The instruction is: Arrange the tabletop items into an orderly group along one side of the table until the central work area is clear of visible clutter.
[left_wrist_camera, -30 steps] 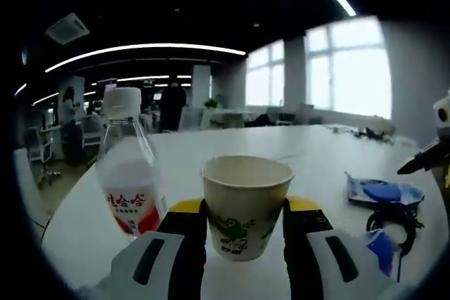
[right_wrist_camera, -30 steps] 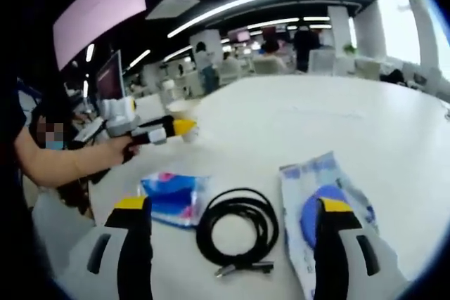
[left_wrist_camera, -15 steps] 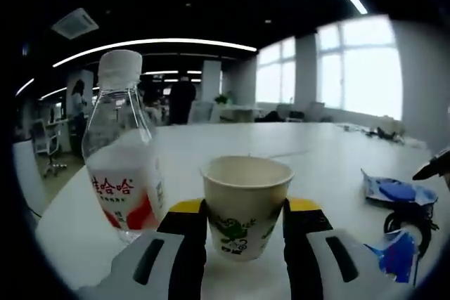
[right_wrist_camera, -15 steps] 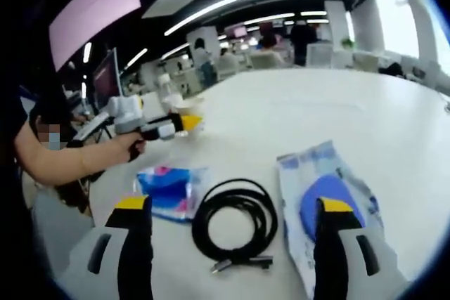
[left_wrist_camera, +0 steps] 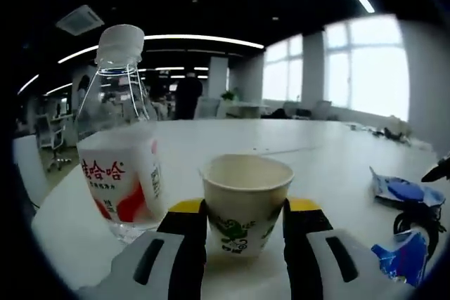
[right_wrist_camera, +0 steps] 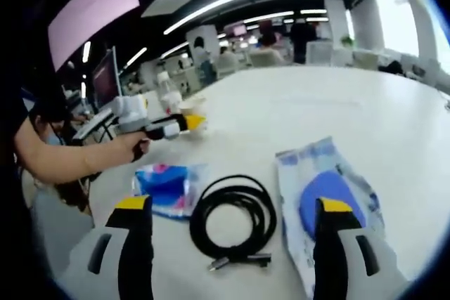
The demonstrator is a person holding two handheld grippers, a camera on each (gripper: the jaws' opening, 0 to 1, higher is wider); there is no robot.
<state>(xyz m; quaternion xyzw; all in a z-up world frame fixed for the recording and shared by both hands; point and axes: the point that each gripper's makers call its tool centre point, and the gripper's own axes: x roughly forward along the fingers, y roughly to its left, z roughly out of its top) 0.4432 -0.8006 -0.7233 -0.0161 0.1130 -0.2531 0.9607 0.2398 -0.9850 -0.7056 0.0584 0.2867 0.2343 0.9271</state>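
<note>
My left gripper (left_wrist_camera: 244, 212) is shut on a paper cup (left_wrist_camera: 246, 198) with a green leaf print, held upright just over the white table (left_wrist_camera: 316, 159). Close to the cup's left stands a clear water bottle (left_wrist_camera: 119, 152) with a white cap and red label. In the right gripper view, my right gripper (right_wrist_camera: 232, 209) is open above a coiled black cable (right_wrist_camera: 233, 221). A blue packet (right_wrist_camera: 167, 186) lies left of the cable, and a clear bag with a blue round item (right_wrist_camera: 329, 205) lies on the right. The left gripper (right_wrist_camera: 179, 126) with the cup shows farther back, beside the bottle (right_wrist_camera: 167, 89).
A person's hand and forearm (right_wrist_camera: 77, 159) hold the left gripper at the table's left edge. The cable, blue packet (left_wrist_camera: 399, 258) and bag (left_wrist_camera: 401, 191) appear at the right of the left gripper view. Office desks, chairs and people stand beyond the table.
The left gripper with the cup has moved closer to the bottle, which now looms larger on the left. The right gripper has stayed open over the cable, shifting only slightly.
</note>
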